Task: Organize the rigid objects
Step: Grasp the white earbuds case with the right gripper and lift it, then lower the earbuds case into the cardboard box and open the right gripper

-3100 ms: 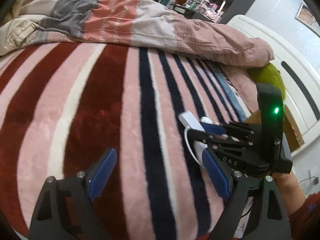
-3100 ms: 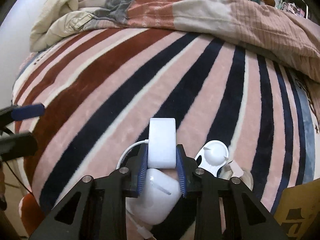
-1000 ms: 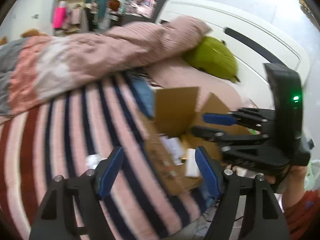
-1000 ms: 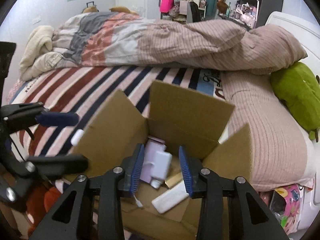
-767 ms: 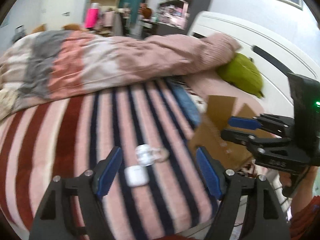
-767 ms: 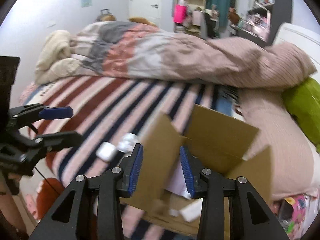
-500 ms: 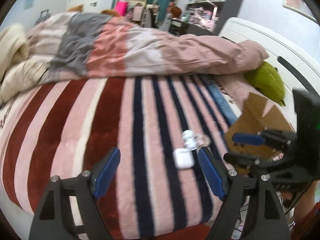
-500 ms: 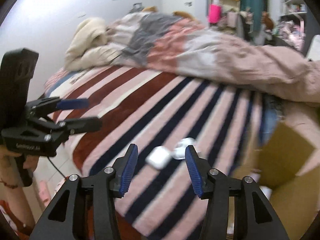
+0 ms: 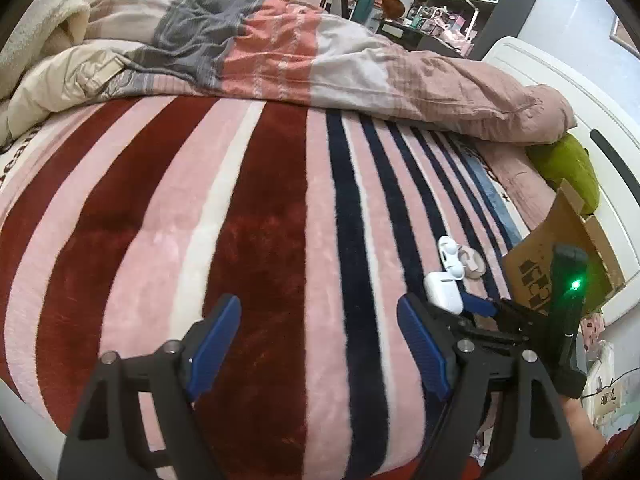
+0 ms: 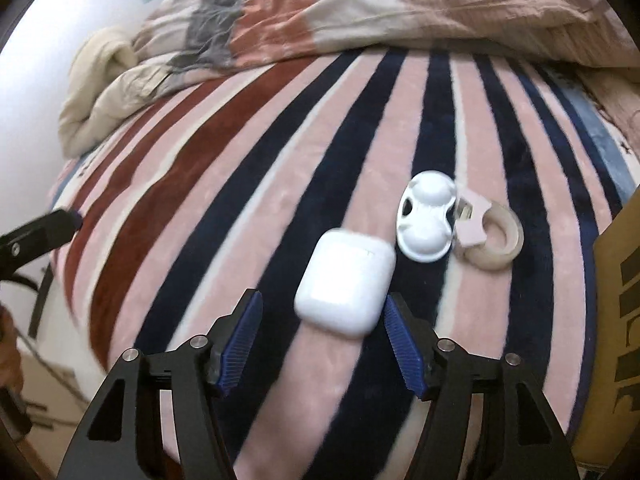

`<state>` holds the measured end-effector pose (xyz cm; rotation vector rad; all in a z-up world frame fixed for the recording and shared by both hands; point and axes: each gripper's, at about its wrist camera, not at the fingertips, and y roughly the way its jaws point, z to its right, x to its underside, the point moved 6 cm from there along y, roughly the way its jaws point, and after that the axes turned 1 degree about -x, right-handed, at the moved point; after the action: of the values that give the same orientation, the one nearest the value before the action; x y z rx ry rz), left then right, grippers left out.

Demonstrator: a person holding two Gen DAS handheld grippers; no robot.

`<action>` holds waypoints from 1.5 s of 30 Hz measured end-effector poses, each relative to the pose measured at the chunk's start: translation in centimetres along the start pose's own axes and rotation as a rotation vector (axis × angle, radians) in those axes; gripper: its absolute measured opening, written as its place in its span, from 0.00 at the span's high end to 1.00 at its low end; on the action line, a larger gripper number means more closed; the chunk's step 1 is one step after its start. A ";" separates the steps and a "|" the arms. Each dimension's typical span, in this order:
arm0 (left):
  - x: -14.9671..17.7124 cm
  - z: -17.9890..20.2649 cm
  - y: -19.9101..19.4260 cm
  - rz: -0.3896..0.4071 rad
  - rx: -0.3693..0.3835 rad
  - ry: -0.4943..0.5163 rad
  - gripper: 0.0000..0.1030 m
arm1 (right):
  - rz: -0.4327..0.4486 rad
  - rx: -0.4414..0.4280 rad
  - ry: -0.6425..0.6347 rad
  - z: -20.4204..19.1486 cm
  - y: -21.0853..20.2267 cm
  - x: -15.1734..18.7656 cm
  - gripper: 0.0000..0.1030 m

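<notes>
Right gripper [image 10: 322, 344] stands with its blue-padded jaws spread, and they have just been opening wider; the white earbud case [image 10: 345, 283] lies straight ahead of them on the striped blanket [image 10: 248, 184], its near edge reaching in between the fingertips, with a gap showing on either side so neither pad presses it. That is the relation the next move turns on: the case sits squarely on the gripper's centre line, slightly toward the right finger, and its longer side runs roughly along the line the fingers point, so the jaws would close across its shorter width. Just beyond it, up and to the right, lie a white moulded insert [image 10: 427, 218] and a roll of clear tape in a pink dispenser [image 10: 489, 237], touching each other but apart from the case.

Left gripper [image 9: 318, 338] is likewise wide open and holds nothing; only dark red and pink stripes show between its pads. From its view the earbud case [image 9: 442, 291] lies off to the right, just past its right finger (and partly behind the right gripper's frame), so the right hand is plainly the nearer one and, I judge, the one to take it.

Both grippers tilt steeply down at the bed from over its near edge. The cardboard box [image 9: 560, 256] stands at the right, beside the small objects, and is probably where the case belongs. The case is smooth and rounded, so an off-centre pinch might let it squirt out.
</notes>
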<state>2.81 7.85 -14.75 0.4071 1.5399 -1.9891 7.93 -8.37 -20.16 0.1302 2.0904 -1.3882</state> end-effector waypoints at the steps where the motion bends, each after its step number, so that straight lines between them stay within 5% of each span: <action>1: 0.0 -0.1 0.2 -0.004 -0.001 -0.005 0.24 | 0.021 0.015 0.001 -0.1 0.2 -0.2 0.43; 3: 0.2 -0.2 0.5 -0.011 -0.001 -0.009 0.24 | 0.042 0.080 -0.011 0.0 0.4 -0.2 0.61; 7: 0.1 0.5 0.2 -0.015 0.017 0.001 0.24 | 0.061 0.103 -0.068 -0.4 -0.1 -0.2 0.62; 15: -2.3 8.2 -2.5 0.014 0.294 0.065 0.26 | 0.178 -0.105 -0.190 -2.7 -7.4 -1.7 0.62; 19: -4.4 14.1 -3.9 0.002 0.418 0.152 0.51 | 0.264 -0.192 -0.260 -3.1 -13.0 -2.9 0.62; 24: -6.6 21.3 -5.0 -0.027 0.555 0.242 0.73 | 0.379 -0.164 -0.287 -1.1 -19.1 -4.3 0.62; 33: -7.8 33.8 -1.1 -0.158 0.575 0.417 0.73 | 0.412 -0.046 -0.166 8.6 -23.9 -4.7 0.62; 43: -5.7 40.1 4.8 -0.330 0.536 0.527 0.72 | 0.172 0.143 -0.114 16.6 -22.5 -4.0 0.62; 45: -5.8 40.0 5.1 -0.322 0.499 0.530 0.60 | 0.134 0.152 -0.089 17.1 -22.0 -3.8 0.62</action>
<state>14.90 -29.56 -3.96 1.0079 1.4466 -2.6812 9.62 -31.94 -4.88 0.2609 1.8676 -1.4433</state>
